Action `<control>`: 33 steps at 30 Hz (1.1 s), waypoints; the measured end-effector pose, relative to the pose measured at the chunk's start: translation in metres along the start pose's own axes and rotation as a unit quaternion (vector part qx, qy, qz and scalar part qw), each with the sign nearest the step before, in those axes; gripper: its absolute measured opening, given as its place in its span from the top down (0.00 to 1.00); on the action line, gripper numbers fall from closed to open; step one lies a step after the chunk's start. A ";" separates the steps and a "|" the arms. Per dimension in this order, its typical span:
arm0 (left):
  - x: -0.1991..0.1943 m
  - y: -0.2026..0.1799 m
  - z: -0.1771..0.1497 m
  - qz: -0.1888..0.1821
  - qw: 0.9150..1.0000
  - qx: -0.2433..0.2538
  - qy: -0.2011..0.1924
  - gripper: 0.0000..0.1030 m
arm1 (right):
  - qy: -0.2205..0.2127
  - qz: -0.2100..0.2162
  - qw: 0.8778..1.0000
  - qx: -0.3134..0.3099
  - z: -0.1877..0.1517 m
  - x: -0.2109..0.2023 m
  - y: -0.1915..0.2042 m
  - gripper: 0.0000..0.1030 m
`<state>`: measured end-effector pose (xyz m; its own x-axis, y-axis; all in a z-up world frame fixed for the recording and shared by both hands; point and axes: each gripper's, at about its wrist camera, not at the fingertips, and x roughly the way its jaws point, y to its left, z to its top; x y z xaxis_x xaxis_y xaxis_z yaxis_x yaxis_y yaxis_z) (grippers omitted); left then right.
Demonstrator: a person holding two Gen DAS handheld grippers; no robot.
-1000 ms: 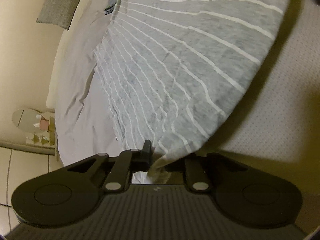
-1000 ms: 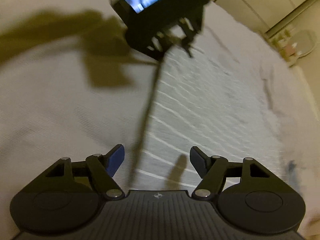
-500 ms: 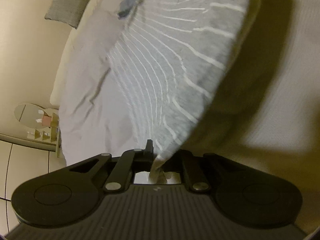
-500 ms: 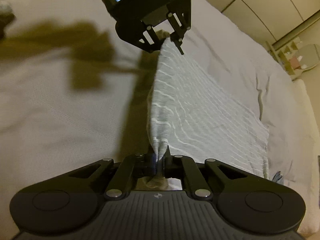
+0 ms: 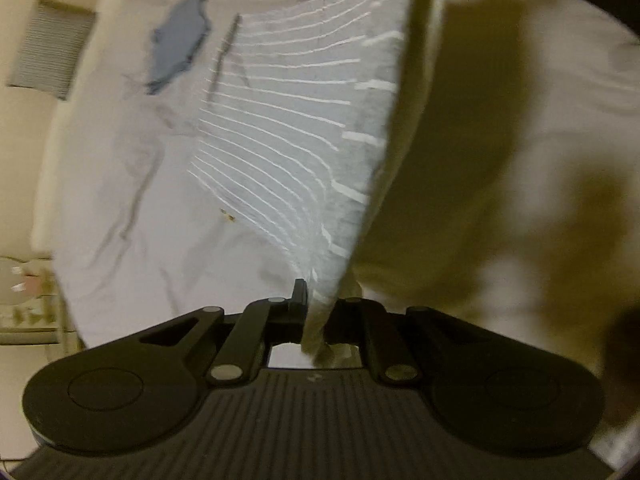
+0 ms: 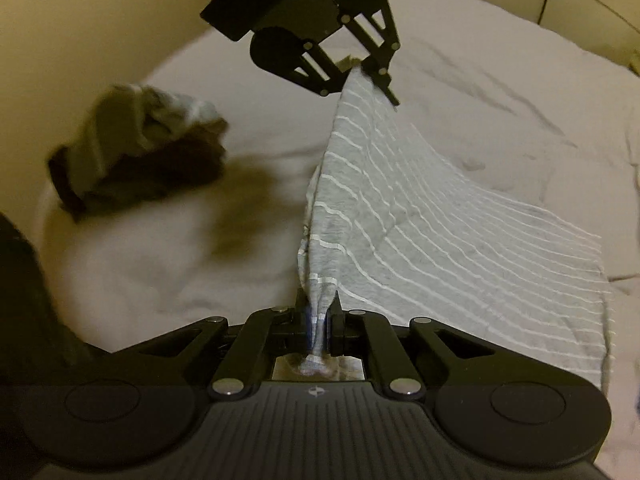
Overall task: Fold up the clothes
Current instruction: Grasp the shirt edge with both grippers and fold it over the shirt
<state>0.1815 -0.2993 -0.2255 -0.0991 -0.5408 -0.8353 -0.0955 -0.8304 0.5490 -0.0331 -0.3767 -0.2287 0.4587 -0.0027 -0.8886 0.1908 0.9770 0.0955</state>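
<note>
A grey garment with thin white stripes (image 6: 420,216) hangs stretched between my two grippers above a bed. My right gripper (image 6: 318,312) is shut on one bunched corner of it. My left gripper (image 6: 368,76) is shut on the far corner, higher up. In the left wrist view the same striped garment (image 5: 304,120) fans out from my left gripper (image 5: 316,308), whose jaws pinch its edge. The lower part of the cloth trails on the pale bedsheet (image 6: 480,92).
A heap of dark and grey clothes (image 6: 140,148) lies on the bed to the left of the garment. A blue cloth (image 5: 180,52) rests on the sheet beyond it. A wall vent (image 5: 48,60) and a floor-side shelf (image 5: 24,292) lie off the bed's edge.
My right gripper went from open to shut on the garment's near corner. Both grippers have since lifted the striped edge off the bed, pulling it taut; the clothes heap has come into view.
</note>
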 end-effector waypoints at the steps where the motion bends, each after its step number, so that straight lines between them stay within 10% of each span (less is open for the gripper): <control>1: 0.000 0.007 0.000 -0.002 1.000 0.004 0.005 0.94 | -0.006 -0.007 1.000 0.014 -0.001 -0.004 -0.011 0.94; 10: 0.067 0.125 0.025 0.005 1.000 0.030 0.001 0.94 | -0.053 -0.073 0.981 0.171 -0.026 -0.039 -0.144 0.94; 19: 0.206 0.218 0.076 -0.071 0.996 0.053 -0.017 0.94 | -0.064 -0.040 0.918 0.389 -0.116 -0.008 -0.307 0.94; 33: 0.316 0.241 0.083 -0.150 0.989 0.008 -0.002 0.73 | -0.060 -0.003 0.854 0.516 -0.197 0.035 -0.358 0.75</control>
<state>0.0452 -0.6597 -0.3548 -0.0672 -0.2698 -0.9606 -0.1376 -0.9510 0.2768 -0.2562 -0.6844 -0.3821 0.5299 -0.0894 -0.8434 0.8282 0.2684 0.4919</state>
